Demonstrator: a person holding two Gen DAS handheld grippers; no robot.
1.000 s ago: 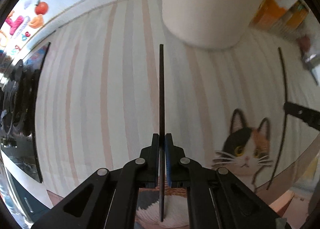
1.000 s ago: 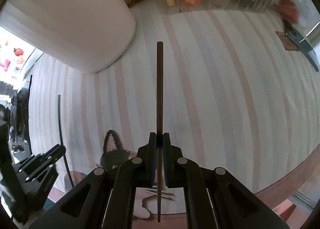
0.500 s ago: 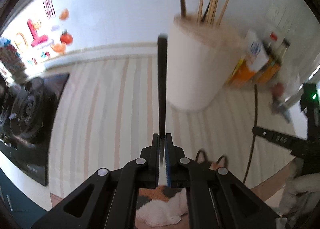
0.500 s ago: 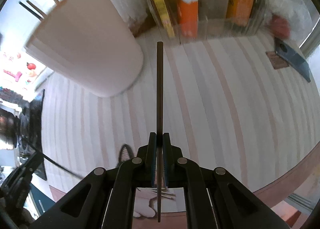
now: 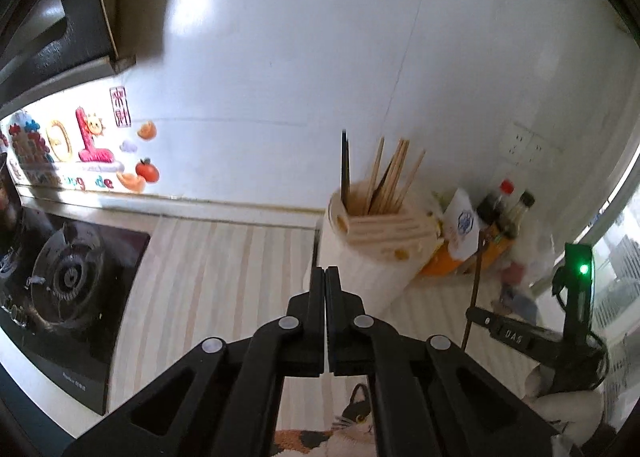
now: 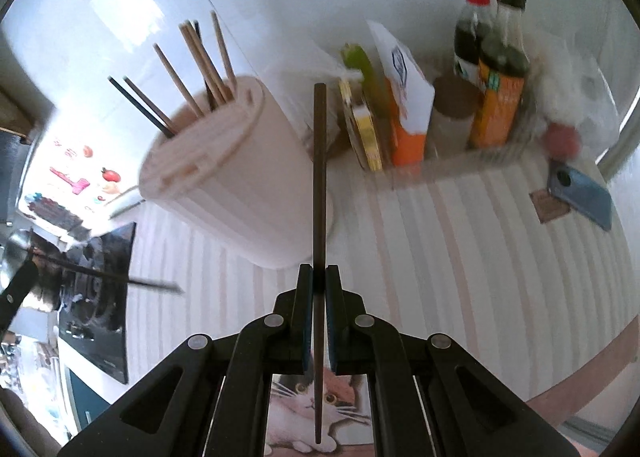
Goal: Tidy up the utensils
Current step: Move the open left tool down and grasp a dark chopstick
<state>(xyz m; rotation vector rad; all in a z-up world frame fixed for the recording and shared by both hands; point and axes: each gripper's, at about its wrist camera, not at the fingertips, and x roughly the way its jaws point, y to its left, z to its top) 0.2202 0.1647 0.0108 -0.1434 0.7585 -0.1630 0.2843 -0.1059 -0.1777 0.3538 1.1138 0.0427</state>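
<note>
Above the striped countertop (image 6: 460,249), the right gripper (image 6: 318,281) was clenched on a dark brown chopstick (image 6: 320,177) that pointed toward the pale utensil holder (image 6: 240,193), where several wooden and dark chopsticks (image 6: 200,57) already stood. The left gripper (image 5: 325,281) had its jaws pressed together, though its own view did not show whether they pinched anything; in the right wrist view a thin black chopstick (image 6: 116,277) jutted out near it, above the stove (image 6: 96,289).

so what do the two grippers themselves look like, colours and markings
Both are matte black plastic. The left gripper and right gripper each have two flat fingers on angular linkage arms with triangular cut-outs and round silver rivets. The right's pads look blue. Seen from the left wrist, the right gripper body bears white lettering and a green light.
</note>
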